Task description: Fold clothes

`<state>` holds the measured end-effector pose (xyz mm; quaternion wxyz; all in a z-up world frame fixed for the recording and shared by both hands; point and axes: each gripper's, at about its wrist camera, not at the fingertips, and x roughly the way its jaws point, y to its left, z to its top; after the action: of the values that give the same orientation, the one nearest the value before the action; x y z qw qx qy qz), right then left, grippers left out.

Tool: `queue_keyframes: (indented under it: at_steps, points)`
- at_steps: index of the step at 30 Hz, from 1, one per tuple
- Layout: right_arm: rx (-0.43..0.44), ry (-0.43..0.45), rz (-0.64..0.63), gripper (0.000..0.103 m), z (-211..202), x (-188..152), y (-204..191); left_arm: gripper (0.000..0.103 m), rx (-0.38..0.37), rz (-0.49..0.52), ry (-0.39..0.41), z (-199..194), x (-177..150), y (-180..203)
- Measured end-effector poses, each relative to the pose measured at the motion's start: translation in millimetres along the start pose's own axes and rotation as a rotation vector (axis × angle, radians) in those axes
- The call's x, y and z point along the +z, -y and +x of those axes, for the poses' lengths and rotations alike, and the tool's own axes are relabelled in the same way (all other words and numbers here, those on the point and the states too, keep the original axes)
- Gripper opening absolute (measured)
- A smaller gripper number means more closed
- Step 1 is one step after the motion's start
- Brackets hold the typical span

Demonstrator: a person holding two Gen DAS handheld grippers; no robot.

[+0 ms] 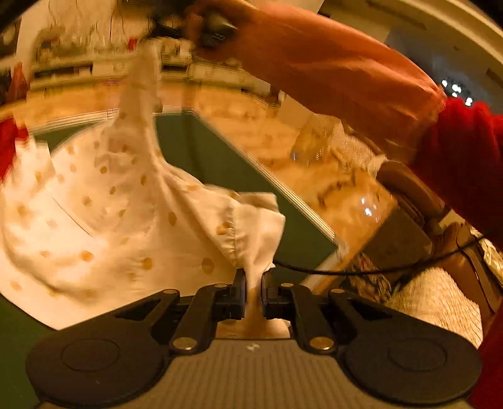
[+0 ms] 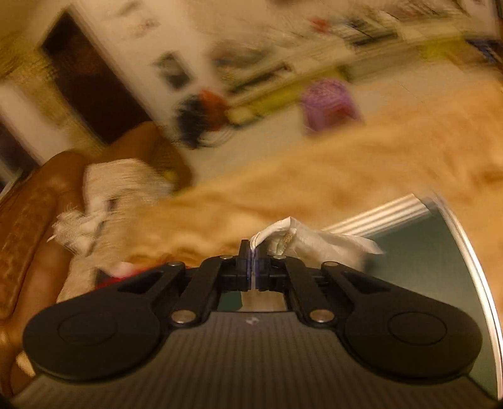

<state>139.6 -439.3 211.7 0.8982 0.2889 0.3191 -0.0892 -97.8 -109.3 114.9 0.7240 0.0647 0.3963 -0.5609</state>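
Note:
A white garment (image 1: 103, 214) with small tan spots hangs stretched over the dark green table top (image 1: 195, 151). My left gripper (image 1: 253, 278) is shut on a bunched corner of the garment, right in front of the camera. In the left wrist view the right gripper (image 1: 217, 30) is high at the top, blurred, with a long strip of the cloth rising to it; a hand and a bare forearm (image 1: 330, 72) with a red sleeve carry it. In the right wrist view my right gripper (image 2: 254, 248) is shut on a white edge of the garment (image 2: 314, 240).
The green table has a pale ribbed rim (image 1: 301, 204) (image 2: 386, 214). An orange patterned cloth (image 2: 314, 176) lies beyond it. A brown chair with a cream throw (image 2: 119, 188) stands to the left, and a purple stool (image 2: 328, 103) on the floor. A black cable (image 1: 361, 270) runs beside the left gripper.

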Motion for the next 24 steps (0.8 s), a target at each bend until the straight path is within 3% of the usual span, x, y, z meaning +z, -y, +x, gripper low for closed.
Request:
queue_keyframes:
  at_steps: [4, 8, 14, 20, 24]
  points:
    - [0.093, 0.062, -0.206, 0.004, -12, 27, -97, 0.01, 0.026, 0.029, 0.081, -27, 23, 2]
    - [0.074, 0.112, -0.267, 0.004, -22, 45, -106, 0.01, 0.004, 0.08, 0.117, -45, 43, 8]
    - [-0.116, 0.048, -0.208, 0.004, -3, 45, -1, 0.01, -0.146, 0.121, 0.081, -22, 53, 21]
    - [-0.375, -0.093, -0.063, 0.004, 52, 3, 119, 0.01, -0.28, 0.067, -0.035, 52, 45, 20]
    - [-0.412, -0.13, -0.016, 0.004, 76, -14, 129, 0.01, -0.304, 0.038, -0.062, 78, 41, 18]
